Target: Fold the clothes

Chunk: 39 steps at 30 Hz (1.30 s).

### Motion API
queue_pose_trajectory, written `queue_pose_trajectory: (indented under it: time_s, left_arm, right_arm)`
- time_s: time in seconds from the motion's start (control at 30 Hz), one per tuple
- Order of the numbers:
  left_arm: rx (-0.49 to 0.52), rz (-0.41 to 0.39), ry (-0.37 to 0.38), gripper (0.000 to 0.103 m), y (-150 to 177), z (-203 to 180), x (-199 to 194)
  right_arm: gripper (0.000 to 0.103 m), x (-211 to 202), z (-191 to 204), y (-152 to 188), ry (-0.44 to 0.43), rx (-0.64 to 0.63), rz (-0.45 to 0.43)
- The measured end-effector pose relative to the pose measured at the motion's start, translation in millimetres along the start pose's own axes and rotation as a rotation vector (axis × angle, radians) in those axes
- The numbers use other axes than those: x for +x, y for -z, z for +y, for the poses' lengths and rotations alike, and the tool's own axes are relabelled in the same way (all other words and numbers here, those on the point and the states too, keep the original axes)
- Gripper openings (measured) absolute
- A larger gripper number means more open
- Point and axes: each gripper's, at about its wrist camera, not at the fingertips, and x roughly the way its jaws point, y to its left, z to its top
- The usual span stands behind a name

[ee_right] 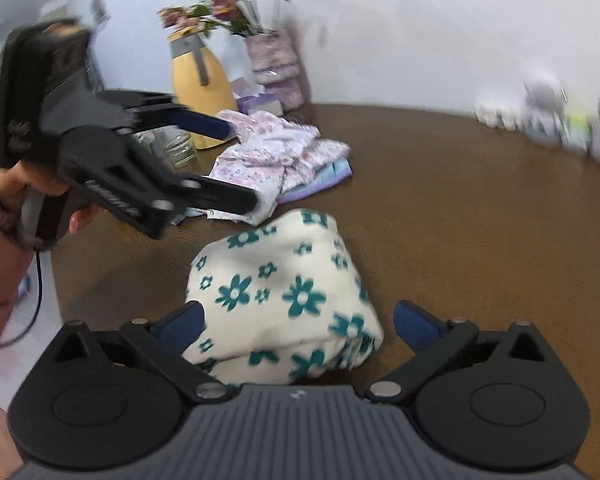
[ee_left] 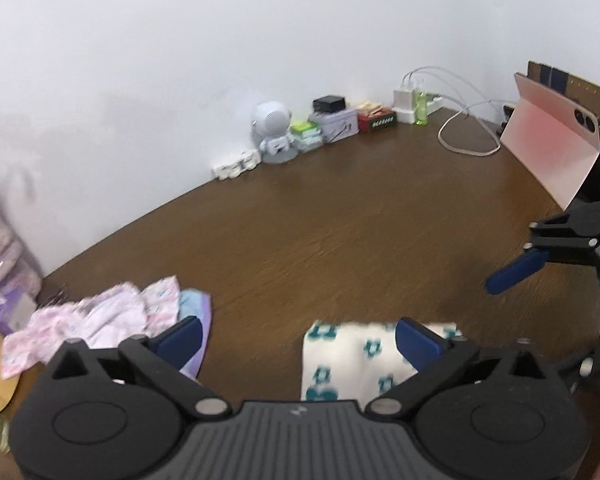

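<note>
A folded cream garment with teal flowers [ee_right: 284, 288] lies on the brown table [ee_right: 480, 240], near its front edge. My right gripper [ee_right: 300, 320] is open, and the garment's near end lies between its blue fingers without being clamped. In the left wrist view the same garment [ee_left: 352, 360] shows low between the spread fingers of my open left gripper [ee_left: 298, 336]. A hand holds the left gripper [ee_right: 236, 164] above the table to the left, beside a loose pile of pink floral clothes [ee_right: 268, 148]. The right gripper [ee_left: 500, 284] reaches in from the right.
A blue and lilac garment [ee_right: 324, 176] lies under the pink pile. Behind it stand a yellow jug [ee_right: 200, 80], a glass jar [ee_right: 178, 148] and flowers. An astronaut figure [ee_left: 274, 132], boxes, cables and a pink phone stand [ee_left: 556, 148] line the far wall.
</note>
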Motion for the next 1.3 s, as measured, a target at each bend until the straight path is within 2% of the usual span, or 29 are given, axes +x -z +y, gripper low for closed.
queue_pose_trajectory:
  time_s: [0.17, 0.37, 0.5, 0.63, 0.77, 0.87, 1.0, 1.07, 1.2, 1.3]
  left_arm:
    - [-0.016, 0.074, 0.023, 0.103, 25, -1, -6]
    - [-0.073, 0.078, 0.053, 0.103, 46, 15, -8]
    - [-0.217, 0.105, 0.073, 0.103, 61, 28, -9]
    - [-0.487, 0.147, 0.131, 0.103, 82, 37, -13]
    - [-0.71, 0.169, 0.179, 0.102, 100, 30, -9]
    - [-0.828, 0.183, 0.173, 0.101, 108, 23, -1]
    - [-0.889, 0.189, 0.126, 0.098, 114, 17, 10]
    - [-0.923, 0.186, 0.131, 0.096, 117, 16, 18]
    - [-0.94, 0.154, 0.134, 0.092, 118, 16, 27]
    - [-0.922, 0.127, 0.139, 0.087, 116, 18, 30]
  right_arm:
    - [0.103, 2, -10, 19, 0.003, 0.198, 0.047]
    - [0.103, 13, -11, 29, 0.033, 0.291, 0.05]
    - [0.103, 12, -17, 22, 0.075, 0.28, 0.023]
    - [0.103, 21, -27, 0, 0.055, 0.163, 0.047]
    - [0.103, 50, -37, -33, -0.026, 0.028, 0.146]
    - [0.103, 75, -47, -54, -0.111, -0.022, 0.223]
    - [0.103, 105, -60, -75, -0.23, -0.06, 0.314]
    - [0.102, 117, -67, -76, -0.295, -0.042, 0.348]
    - [0.089, 134, -76, -71, -0.382, -0.007, 0.392]
    - [0.08, 139, -83, -63, -0.444, 0.036, 0.393]
